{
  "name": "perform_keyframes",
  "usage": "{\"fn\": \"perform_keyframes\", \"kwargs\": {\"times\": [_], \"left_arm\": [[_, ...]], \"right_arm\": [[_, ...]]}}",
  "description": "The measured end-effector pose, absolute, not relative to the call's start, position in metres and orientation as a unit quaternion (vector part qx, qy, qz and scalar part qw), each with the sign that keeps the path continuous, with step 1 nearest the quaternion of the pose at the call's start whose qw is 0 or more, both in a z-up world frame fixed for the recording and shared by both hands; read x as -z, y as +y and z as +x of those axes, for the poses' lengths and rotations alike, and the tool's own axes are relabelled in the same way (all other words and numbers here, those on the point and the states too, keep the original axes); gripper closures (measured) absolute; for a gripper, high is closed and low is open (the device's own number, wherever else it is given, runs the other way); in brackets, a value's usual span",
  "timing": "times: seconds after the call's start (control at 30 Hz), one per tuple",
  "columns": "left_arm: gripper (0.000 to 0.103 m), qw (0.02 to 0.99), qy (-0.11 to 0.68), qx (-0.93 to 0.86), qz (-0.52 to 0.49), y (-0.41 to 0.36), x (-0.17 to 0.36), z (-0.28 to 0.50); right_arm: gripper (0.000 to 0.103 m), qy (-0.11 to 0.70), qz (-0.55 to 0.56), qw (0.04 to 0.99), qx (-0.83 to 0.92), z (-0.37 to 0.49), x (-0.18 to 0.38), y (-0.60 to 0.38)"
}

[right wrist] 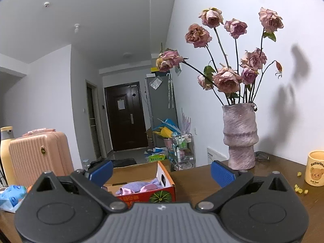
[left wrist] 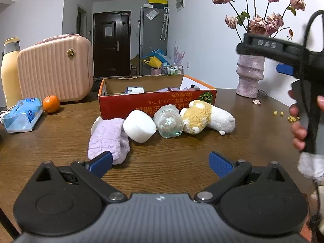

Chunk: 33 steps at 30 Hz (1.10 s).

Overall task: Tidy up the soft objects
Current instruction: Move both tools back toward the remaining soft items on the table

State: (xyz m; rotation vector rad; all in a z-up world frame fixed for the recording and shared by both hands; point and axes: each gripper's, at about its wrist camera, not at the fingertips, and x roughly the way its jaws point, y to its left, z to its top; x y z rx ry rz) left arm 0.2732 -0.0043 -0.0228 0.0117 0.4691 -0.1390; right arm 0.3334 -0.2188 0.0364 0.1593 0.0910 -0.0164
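Wooden table (left wrist: 182,147): purple sock (left wrist: 109,137) lengthwise toward left gripper (left wrist: 161,162).

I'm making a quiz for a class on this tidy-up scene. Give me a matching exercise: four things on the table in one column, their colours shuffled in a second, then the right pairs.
Things:
1. sock
2. sponge
3. plush toy
4. box

Colours:
A. red-orange outside
B. yellow and white
C. lilac
D. plain white

Pairs: 1-C, 2-D, 3-B, 4-A
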Motion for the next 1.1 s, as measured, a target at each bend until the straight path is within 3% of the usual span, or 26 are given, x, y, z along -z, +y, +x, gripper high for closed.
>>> {"fn": "perform_keyframes", "kwargs": {"times": [0.27,0.57,1.1], "left_arm": [[0.000,0.969,0.237,0.064,0.003,-0.002,0.024,0.275],[0.000,0.971,0.235,0.054,-0.001,-0.001,0.020,0.259],[0.000,0.973,0.228,0.031,-0.012,0.004,0.009,0.178]], "right_arm": [[0.000,0.093,0.069,0.993,-0.031,0.311,-0.063,-0.231],[0.000,0.154,0.001,0.987,-0.039,0.256,-0.040,-0.227],[0.000,0.184,-0.020,0.981,-0.056,0.165,-0.017,-0.223]]}}
